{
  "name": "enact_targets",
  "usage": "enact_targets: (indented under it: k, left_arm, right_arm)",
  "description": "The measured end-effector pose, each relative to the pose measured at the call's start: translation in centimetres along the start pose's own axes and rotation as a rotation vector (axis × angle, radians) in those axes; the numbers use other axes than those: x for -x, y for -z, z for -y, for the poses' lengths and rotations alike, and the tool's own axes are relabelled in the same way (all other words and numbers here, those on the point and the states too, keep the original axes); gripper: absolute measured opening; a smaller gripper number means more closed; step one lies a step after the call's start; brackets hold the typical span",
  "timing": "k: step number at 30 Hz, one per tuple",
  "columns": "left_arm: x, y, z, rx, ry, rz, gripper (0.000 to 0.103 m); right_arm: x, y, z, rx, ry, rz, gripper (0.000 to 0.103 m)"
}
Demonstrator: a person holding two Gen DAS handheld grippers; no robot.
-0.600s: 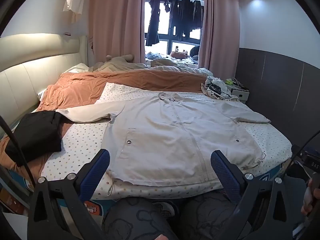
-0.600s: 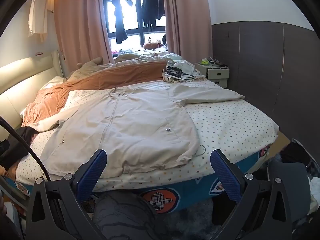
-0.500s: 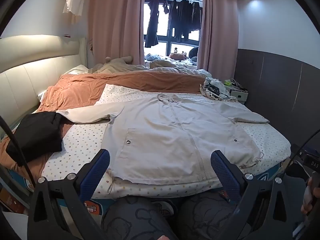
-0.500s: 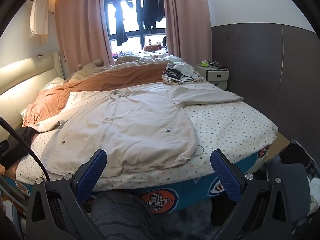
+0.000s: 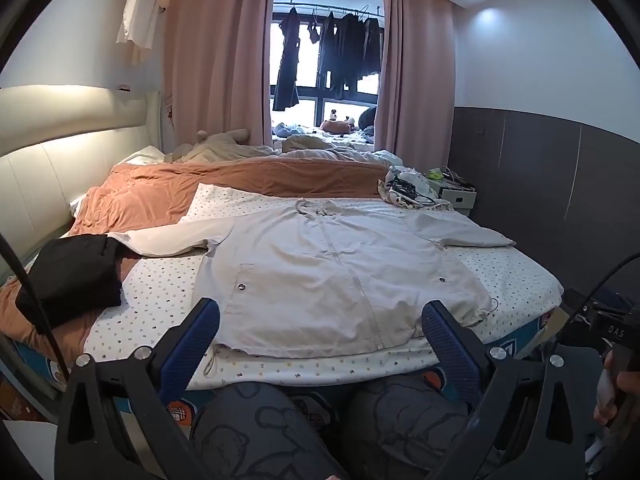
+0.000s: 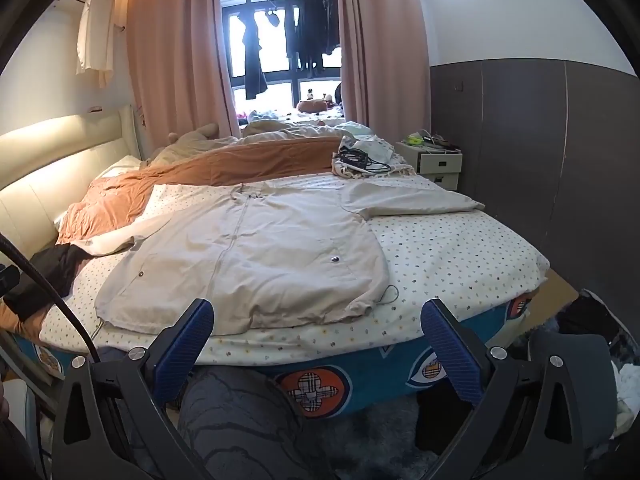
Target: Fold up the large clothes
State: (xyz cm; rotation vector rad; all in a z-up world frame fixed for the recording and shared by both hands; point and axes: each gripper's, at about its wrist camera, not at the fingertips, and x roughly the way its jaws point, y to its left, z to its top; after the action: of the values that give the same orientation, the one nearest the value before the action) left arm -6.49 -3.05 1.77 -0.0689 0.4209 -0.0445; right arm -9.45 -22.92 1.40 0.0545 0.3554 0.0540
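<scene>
A large beige zip jacket lies spread flat, front up, on the dotted bedsheet, sleeves out to both sides and hem towards me. It also shows in the right wrist view. My left gripper is open and empty, held back from the bed's near edge, facing the hem. My right gripper is open and empty too, further right, below the hem's right corner. Neither touches the jacket.
A folded black garment lies on the bed's left side. An orange blanket is bunched behind the jacket. A pile of cables and cloth sits at the far right corner beside a white nightstand. My knees are below the grippers.
Both grippers have shifted slightly, so the bed sits a little lower in each view. The jacket has not moved and both grippers stay open.
</scene>
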Motion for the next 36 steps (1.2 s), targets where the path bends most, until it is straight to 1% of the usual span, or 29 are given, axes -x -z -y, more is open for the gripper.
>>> enact_targets:
  k: [10, 17, 28, 31, 36]
  left_arm:
    - [2.1, 1.0, 0.4, 0.006, 0.004, -0.007, 0.103]
    - [3.4, 1.4, 1.1, -0.012, 0.004, 0.005, 0.103]
    - [4.5, 1.8, 1.1, -0.006, 0.016, -0.001, 0.103]
    - [4.9, 2.0, 0.9, -0.01, 0.008, 0.002, 0.103]
    - [5.1, 2.4, 0.8, -0.005, 0.017, -0.006, 0.103]
  right_arm:
    - [2.4, 0.5, 0.4, 0.015, -0.016, 0.013, 0.103]
    - [3.3, 1.3, 0.5, 0.017, -0.016, 0.016, 0.103]
    - [3.8, 1.5, 0.9, 0.013, -0.016, 0.032, 0.103]
    - [3.8, 1.5, 0.8, 0.011, -0.021, 0.034, 0.103]
    - [4.1, 1.8, 0.4, 0.017, -0.027, 0.039, 0.103]
